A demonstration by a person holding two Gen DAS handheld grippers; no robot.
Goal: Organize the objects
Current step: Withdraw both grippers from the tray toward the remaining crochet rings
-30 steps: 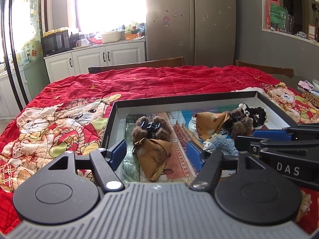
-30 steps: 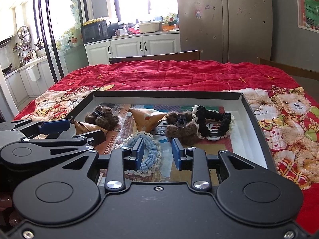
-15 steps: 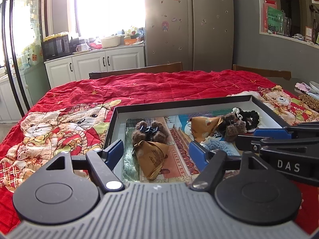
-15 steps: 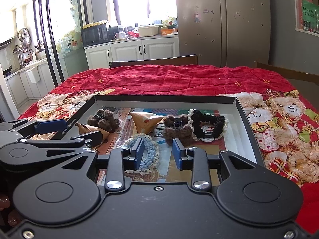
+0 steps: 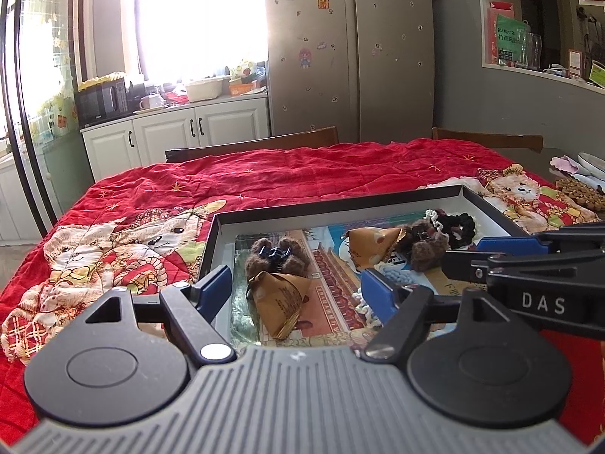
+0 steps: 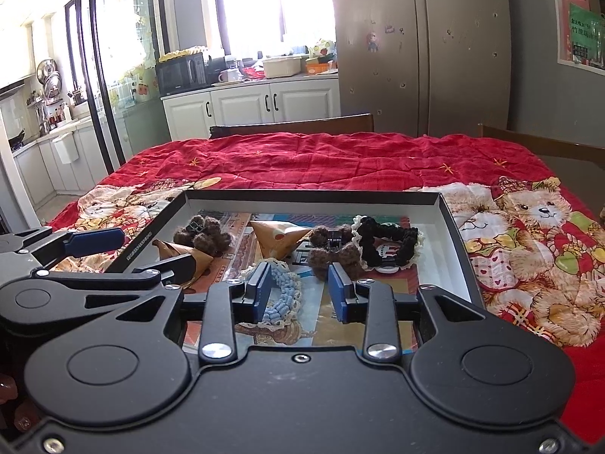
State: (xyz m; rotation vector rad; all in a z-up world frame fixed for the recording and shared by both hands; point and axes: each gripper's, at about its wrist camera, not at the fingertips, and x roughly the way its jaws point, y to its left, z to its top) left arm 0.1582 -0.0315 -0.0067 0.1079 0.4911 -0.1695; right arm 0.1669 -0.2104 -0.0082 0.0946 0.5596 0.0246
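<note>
Brown paper cone (image 5: 281, 300) lies between the left gripper's (image 5: 295, 289) parted jaws, untouched.

Table (image 6: 567, 168) under red bear-print quilt (image 6: 321, 159); shallow black tray (image 6: 459, 249) sits on quilt, near edge; brown woven mat (image 5: 578, 191) at right side.

Two brown bows (image 6: 206, 231), two paper cones (image 6: 278, 240), two scrunchies (image 6: 389, 244), one tray (image 6: 455, 234).

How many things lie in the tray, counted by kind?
Brown fuzzy clips: 2
Brown paper cones: 2
Scrunchies, blue and black: 2
Total: 6
All lie inside the tray.
</note>
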